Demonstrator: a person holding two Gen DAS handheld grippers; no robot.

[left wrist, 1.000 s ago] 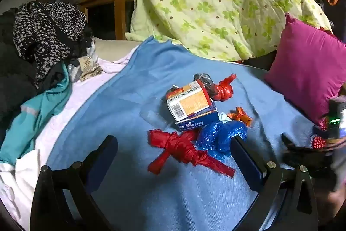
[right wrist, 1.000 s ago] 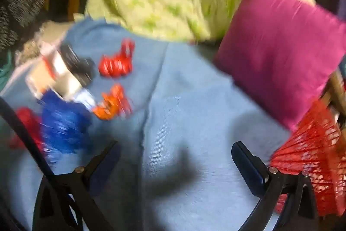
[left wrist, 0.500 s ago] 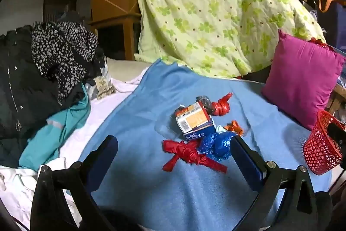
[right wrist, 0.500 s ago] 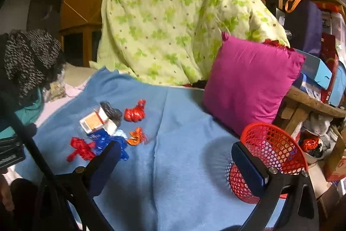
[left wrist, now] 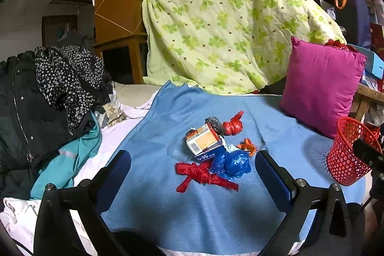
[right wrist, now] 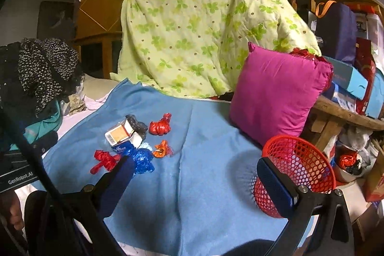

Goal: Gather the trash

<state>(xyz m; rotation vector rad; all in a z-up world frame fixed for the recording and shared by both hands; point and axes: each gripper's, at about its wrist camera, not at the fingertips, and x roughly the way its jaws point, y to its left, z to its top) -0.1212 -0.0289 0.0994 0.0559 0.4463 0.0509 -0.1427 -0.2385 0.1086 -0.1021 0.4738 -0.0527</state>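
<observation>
A pile of trash lies on the blue blanket (left wrist: 168, 116): a small carton (left wrist: 202, 142), a knotted red bag (left wrist: 204, 175), a crumpled blue bag (left wrist: 231, 163), a red wad (left wrist: 231, 126), an orange wrapper (left wrist: 247, 145) and a dark wad (left wrist: 214, 122). The pile also shows in the right wrist view, with the carton (right wrist: 121, 133) and blue bag (right wrist: 141, 160). A red mesh basket (right wrist: 297, 172) stands at the blanket's right edge, and shows in the left wrist view (left wrist: 345, 160). My left gripper (left wrist: 193, 174) is open and empty, held back from the pile. My right gripper (right wrist: 194, 180) is open and empty, left of the basket.
A magenta pillow (right wrist: 276, 92) leans behind the basket. A green floral quilt (left wrist: 228, 23) hangs at the back. Dark clothes and a teal jacket (left wrist: 48, 92) are heaped on the left. Boxes and bags (right wrist: 348, 68) crowd a wooden shelf at the right.
Both grippers have pulled back and up from the blanket, so the trash pile looks smaller and farther. The red basket has come fully into view. Both stay open.
</observation>
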